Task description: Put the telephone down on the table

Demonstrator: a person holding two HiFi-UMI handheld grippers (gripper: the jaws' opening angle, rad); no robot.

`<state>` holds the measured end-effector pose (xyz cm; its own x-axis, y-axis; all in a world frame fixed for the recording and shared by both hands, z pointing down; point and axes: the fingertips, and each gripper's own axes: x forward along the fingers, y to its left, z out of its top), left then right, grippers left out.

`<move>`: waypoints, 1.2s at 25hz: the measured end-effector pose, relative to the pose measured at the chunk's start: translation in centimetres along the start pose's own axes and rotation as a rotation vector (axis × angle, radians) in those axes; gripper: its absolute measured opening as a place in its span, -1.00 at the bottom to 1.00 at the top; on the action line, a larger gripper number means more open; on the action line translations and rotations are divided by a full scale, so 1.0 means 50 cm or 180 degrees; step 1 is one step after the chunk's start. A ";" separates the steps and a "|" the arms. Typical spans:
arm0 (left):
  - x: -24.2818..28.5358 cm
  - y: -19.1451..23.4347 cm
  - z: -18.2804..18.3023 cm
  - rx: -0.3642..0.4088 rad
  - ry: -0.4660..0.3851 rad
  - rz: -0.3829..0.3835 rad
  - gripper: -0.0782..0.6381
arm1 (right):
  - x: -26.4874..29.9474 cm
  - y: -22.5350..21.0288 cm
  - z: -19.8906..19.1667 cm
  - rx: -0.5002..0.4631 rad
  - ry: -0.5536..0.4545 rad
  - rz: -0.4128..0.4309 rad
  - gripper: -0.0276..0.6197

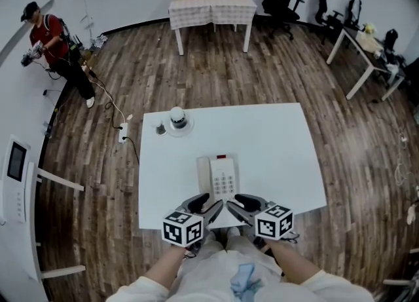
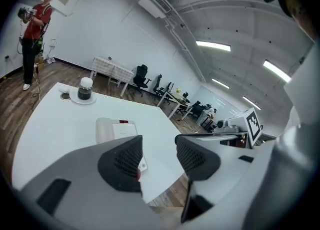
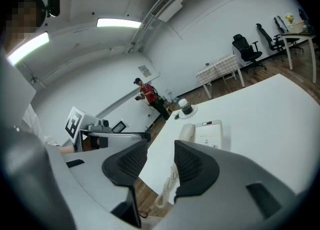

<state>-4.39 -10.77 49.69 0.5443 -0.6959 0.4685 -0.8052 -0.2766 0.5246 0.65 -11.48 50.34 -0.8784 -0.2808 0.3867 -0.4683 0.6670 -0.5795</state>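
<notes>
The telephone (image 1: 218, 177) lay flat on the white bench (image 1: 275, 143) near its front edge, handset on the cradle. No print on it was legible; only a red strip (image 1: 221, 157) showed. The left claw (image 1: 206, 206) and right claw (image 1: 241, 207) stood partly open and empty just before it. Only the right gripper view showed the coiled cord (image 3: 167, 186) hanging over the edge.

The white square bench (image 1: 275, 150) is standing on the brown wood-plank floor (image 1: 216, 71). A white corded desk telephone (image 1: 219, 177) is lying flat near its front edge. Toward the far left corner, a white round saucer (image 1: 189, 128) is sitting under a dark jar (image 1: 177, 118), with a small dark object (image 1: 160, 129) resting just beside it.
</notes>
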 end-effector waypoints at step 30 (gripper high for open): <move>-0.115 -0.127 0.042 0.0193 -0.0247 -0.0344 -0.78 | -0.116 0.149 0.071 -0.0033 -0.0206 0.0363 -0.78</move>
<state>-2.88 -6.42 42.18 0.6107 -0.7083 0.3541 -0.7569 -0.3906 0.5240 1.93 -7.32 41.25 -0.9304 -0.2464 0.2712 -0.3642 0.7041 -0.6096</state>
